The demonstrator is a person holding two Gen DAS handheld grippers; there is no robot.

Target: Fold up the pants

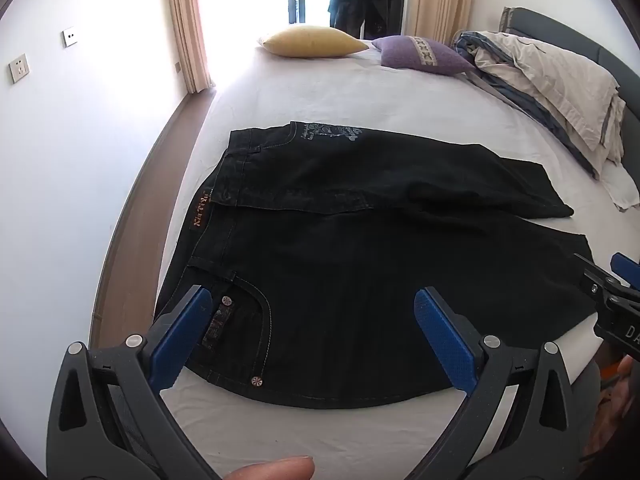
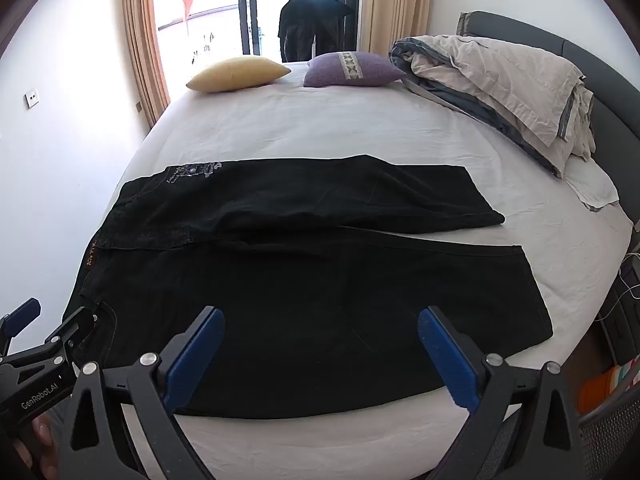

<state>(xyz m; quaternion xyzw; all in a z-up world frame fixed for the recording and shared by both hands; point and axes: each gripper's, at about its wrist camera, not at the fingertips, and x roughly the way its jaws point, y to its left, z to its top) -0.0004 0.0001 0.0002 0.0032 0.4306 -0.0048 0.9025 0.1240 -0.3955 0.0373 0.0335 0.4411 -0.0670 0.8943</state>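
A pair of black jeans (image 1: pixel 360 260) (image 2: pixel 300 300) lies flat on the white bed sheet (image 1: pixel 320 92), waistband to the left and both legs running right. The far leg lies partly over the near one. My left gripper (image 1: pixel 312 296) hovers open over the near front pocket and hip, with nothing between its blue pads. My right gripper (image 2: pixel 320 314) hovers open over the near leg around the knee, also with nothing between its pads. Each gripper shows at the edge of the other's view: the right gripper (image 1: pixel 604 268) by the near hem, the left gripper (image 2: pixel 52 316) by the waist.
A yellow pillow (image 2: pixel 240 74) and a purple pillow (image 2: pixel 352 70) lie at the far edge of the bed. A bundled duvet (image 2: pixel 500 84) rests against the grey headboard (image 2: pixel 600 64) on the right. A white wall (image 1: pixel 80 160) runs close along the bed's left side.
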